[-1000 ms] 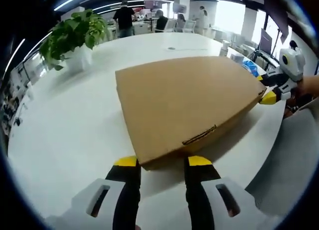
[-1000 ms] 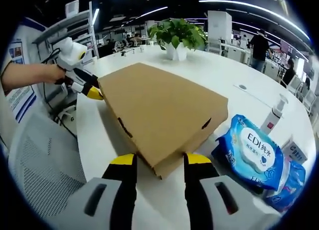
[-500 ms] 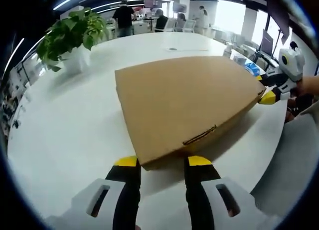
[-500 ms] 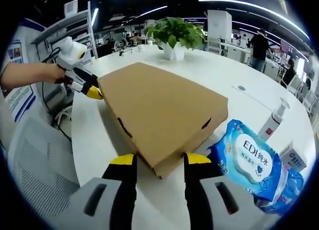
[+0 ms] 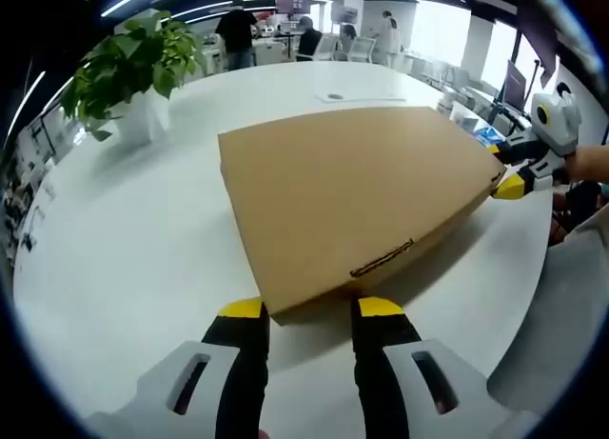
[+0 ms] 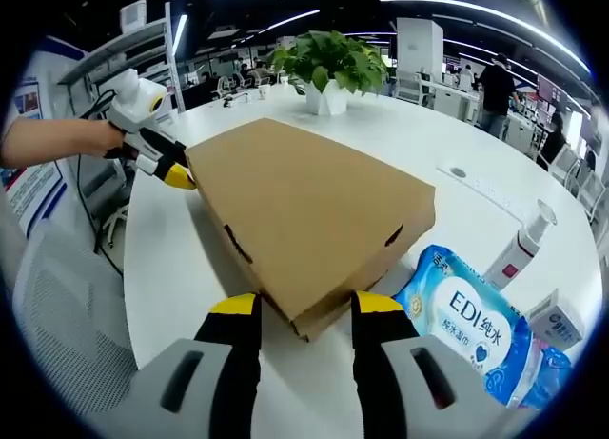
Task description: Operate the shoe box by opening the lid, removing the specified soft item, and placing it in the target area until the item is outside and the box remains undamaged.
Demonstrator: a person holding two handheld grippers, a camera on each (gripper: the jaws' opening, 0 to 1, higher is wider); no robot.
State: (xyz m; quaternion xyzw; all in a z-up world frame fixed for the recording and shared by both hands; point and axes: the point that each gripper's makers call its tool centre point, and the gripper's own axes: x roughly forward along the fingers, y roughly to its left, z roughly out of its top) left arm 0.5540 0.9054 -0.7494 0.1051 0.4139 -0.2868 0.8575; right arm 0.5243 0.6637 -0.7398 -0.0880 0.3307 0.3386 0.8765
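Box (image 5: 357,196) corner between hand-held gripper (image 5: 310,309) jaws

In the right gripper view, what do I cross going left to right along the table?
Left gripper → box → wipes pack → pump bottle → small carton.

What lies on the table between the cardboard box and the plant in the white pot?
Nothing: in the left gripper view, only bare white table lies between the box and the plant.
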